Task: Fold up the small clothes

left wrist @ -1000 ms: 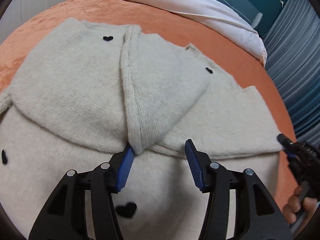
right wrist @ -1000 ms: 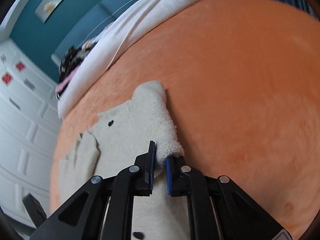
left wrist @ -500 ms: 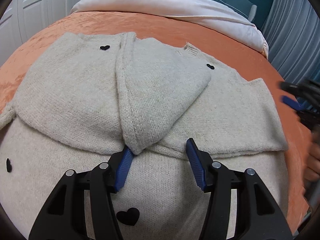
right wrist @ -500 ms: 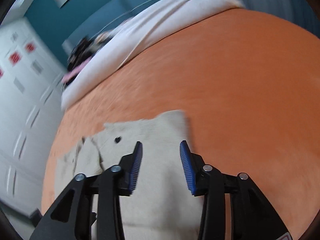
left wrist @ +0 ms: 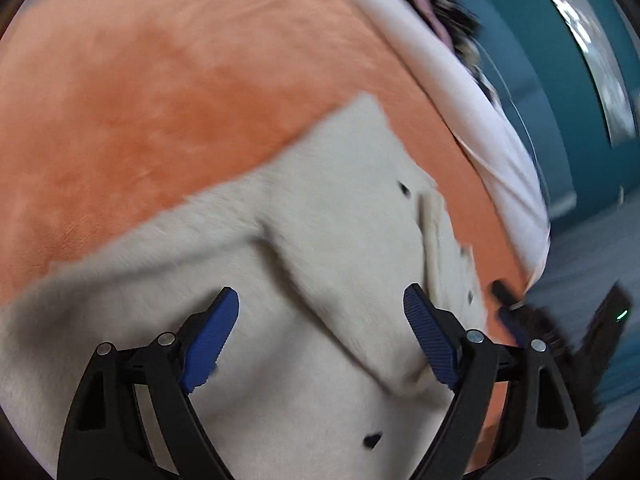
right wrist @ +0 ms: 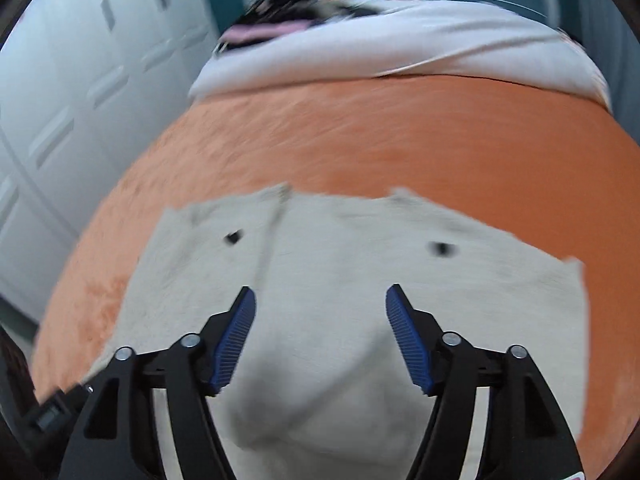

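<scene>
The cream fuzzy knitted sweater [right wrist: 340, 280] with small black hearts is lying folded on the orange plush bed cover [right wrist: 400, 132]. The left gripper [left wrist: 320, 332] and right gripper [right wrist: 320, 320] are both opening above it, grasping nothing.

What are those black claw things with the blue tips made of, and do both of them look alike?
Both look alike. The left gripper and the right gripper each have two jaws built from flat black linkage arms joined by round silver pins. Each jaw ends in a ribbed blue pad. In the left view, the other tool's dark body shows a small green light. No cables, sleeves or hands are visible.
</scene>
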`<state>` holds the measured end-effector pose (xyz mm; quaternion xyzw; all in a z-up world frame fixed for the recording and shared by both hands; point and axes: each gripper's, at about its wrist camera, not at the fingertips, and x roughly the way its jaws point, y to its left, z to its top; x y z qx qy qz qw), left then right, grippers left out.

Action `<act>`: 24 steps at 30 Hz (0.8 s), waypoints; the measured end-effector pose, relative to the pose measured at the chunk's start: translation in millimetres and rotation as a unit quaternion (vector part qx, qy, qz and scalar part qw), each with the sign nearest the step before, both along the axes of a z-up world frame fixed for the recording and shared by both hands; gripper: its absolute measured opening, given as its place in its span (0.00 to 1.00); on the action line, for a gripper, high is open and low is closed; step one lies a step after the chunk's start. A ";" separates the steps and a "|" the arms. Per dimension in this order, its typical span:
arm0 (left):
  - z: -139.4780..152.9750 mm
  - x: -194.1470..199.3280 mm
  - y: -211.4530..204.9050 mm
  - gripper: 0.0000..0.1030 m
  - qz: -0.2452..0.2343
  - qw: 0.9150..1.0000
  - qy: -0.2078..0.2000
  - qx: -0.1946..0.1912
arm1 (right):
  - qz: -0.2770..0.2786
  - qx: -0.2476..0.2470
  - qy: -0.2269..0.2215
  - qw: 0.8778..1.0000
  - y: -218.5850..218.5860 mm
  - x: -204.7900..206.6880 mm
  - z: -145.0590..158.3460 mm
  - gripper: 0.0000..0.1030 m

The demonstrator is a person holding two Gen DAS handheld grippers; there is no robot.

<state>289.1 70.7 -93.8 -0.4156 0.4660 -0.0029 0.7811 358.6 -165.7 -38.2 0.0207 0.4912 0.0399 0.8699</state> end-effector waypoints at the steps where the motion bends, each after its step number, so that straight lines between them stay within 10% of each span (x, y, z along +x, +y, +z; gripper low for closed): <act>1: -9.1 7.4 9.2 0.79 0.013 0.999 0.017 -0.024 | 0.002 -0.023 0.017 1.000 18.3 12.3 -15.1 0.69; 4: -13.6 26.6 17.5 0.69 0.026 0.998 0.036 -0.047 | -0.026 -0.033 0.069 0.997 30.5 27.6 -51.0 0.56; 6: -1.0 38.7 14.4 0.43 0.011 0.999 0.020 -0.032 | -0.056 0.038 0.048 0.997 12.6 23.4 -23.2 0.09; 10: 13.0 33.6 31.1 0.20 0.028 0.998 -0.026 -0.051 | -0.104 0.214 -0.103 0.966 -58.5 -42.4 63.6 0.09; 13: -0.6 24.2 43.1 0.23 0.042 0.999 -0.022 -0.028 | -0.202 0.270 -0.119 0.934 -136.4 -105.5 39.4 0.09; 17: -22.0 14.6 32.9 0.23 0.037 0.999 -0.012 -0.020 | -0.273 0.239 0.036 0.931 -177.0 -127.8 -65.7 0.13; 19: -13.8 15.4 25.6 0.29 0.025 1.000 -0.015 0.006 | -0.275 0.274 -0.005 0.922 -180.1 -144.0 -62.5 0.17; 21: -8.5 17.4 24.8 0.35 0.024 0.999 -0.020 0.009 | -0.290 0.276 -0.026 0.916 -184.2 -148.3 -51.9 0.64; 24: -9.9 21.7 30.4 0.34 0.038 0.999 -0.016 0.009 | -0.314 0.269 -0.029 0.910 -191.1 -133.8 -49.2 0.77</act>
